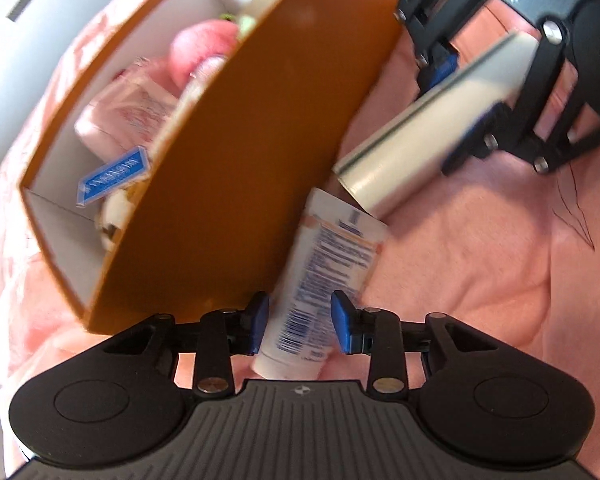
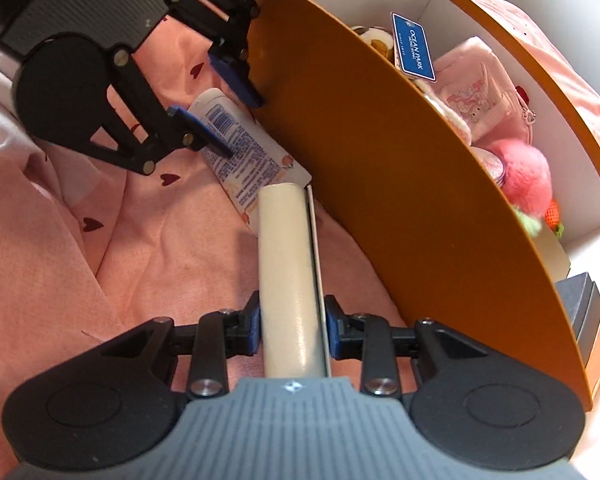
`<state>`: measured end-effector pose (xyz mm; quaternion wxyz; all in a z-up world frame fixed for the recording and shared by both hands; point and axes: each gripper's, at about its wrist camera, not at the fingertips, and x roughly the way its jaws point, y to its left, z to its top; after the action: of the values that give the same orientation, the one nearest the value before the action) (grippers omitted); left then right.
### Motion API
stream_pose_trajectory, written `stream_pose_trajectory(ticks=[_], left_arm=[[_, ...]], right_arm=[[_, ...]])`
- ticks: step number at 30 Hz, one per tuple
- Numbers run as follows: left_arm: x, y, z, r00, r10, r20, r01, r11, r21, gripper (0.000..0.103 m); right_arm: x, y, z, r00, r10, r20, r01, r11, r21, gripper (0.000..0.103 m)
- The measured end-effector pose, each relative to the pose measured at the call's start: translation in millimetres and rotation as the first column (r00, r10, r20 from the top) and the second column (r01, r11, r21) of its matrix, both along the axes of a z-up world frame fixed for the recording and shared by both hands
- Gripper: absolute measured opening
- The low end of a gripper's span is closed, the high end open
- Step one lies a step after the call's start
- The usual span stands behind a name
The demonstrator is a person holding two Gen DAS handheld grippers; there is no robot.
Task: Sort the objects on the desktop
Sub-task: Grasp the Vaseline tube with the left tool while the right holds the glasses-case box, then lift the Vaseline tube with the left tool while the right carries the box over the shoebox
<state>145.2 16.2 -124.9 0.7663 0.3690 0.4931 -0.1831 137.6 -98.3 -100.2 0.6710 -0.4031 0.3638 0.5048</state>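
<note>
A white tube with blue print (image 1: 324, 264) lies on the pink cloth against the outer wall of the orange box (image 1: 260, 160). My left gripper (image 1: 299, 324) straddles the tube's lower end, open, its blue pads a little off the tube's sides. The right wrist view shows the same tube (image 2: 256, 160) and the left gripper (image 2: 224, 108) over it. My right gripper (image 2: 292, 326) is shut on a long cream cylinder (image 2: 288, 264), held low over the cloth; its far end is near the tube's flat end. The cylinder (image 1: 412, 136) also shows in the left wrist view.
The orange box (image 2: 380, 160) has a white inside and holds a pink plush ball (image 2: 524, 176), a blue card (image 2: 414, 48), a pink pouch (image 2: 476, 84) and other small things. Pink bedding with red hearts (image 2: 120, 240) lies all around. A dark grey block (image 2: 580, 304) sits by the box's near end.
</note>
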Motion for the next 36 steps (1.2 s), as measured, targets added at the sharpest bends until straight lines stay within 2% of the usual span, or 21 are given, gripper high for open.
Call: stream_pose_trajectory(ticks=[2,5,7,9,11,15,20,25,29,31,34,36], left_arm=[[1,-1,-4,0.999,-0.038,-0.007,0.038,0.999,0.011,0.048],[3,-2,-8,0.996,-0.082,-0.031,0.083,0.996,0.031,0.048],[5,1,-7,0.995,-0.081,-0.052,0.082,0.996,0.02,0.047],[10,6,-4,0.994,-0.062,-0.084,0.061,0.998,-0.018,0.044],[13,10,-2,0.993,-0.041,-0.113,0.035,0.998,-0.058,0.044],[16,8,-6,0.991,-0.043,-0.127,0.034,0.997,-0.072,0.048],[37,9,-11,0.989,0.032,-0.146,-0.05,0.991,-0.124,0.057],[56,16,-12,0.976,0.079,-0.201,-0.118,0.975,-0.187,0.057],[65,20,-17,0.968,0.125,-0.22,-0.173,0.961,-0.217,0.057],[67,20,-17,0.965,0.142,-0.22,-0.192,0.955,-0.225,0.057],[64,17,-13,0.968,0.152,-0.198,-0.196,0.955,-0.224,0.055],[64,19,-8,0.965,0.178,-0.192,-0.221,0.946,-0.238,0.055]], right_arm=[[-1,0,0,1.0,-0.006,-0.006,0.006,1.0,0.0,0.033],[-2,0,0,1.0,-0.011,-0.008,0.011,1.0,-0.004,0.033],[0,1,1,1.0,-0.021,-0.019,0.021,1.0,-0.003,0.033],[34,5,1,0.999,-0.038,-0.039,0.038,0.999,-0.003,0.034],[51,3,2,0.997,-0.059,-0.059,0.059,0.998,-0.005,0.034],[62,8,7,0.99,-0.107,-0.09,0.106,0.994,-0.013,0.034],[54,-13,9,0.98,-0.158,-0.119,0.159,0.987,-0.007,0.034],[52,-12,3,0.976,-0.173,-0.129,0.174,0.985,0.001,0.034],[61,-17,-1,0.958,-0.222,-0.181,0.226,0.974,0.004,0.035],[65,-18,-5,0.948,-0.246,-0.204,0.251,0.968,0.001,0.035],[62,-19,-2,0.95,-0.246,-0.193,0.253,0.967,0.012,0.035],[59,-19,0,0.951,-0.252,-0.18,0.26,0.965,0.019,0.035]])
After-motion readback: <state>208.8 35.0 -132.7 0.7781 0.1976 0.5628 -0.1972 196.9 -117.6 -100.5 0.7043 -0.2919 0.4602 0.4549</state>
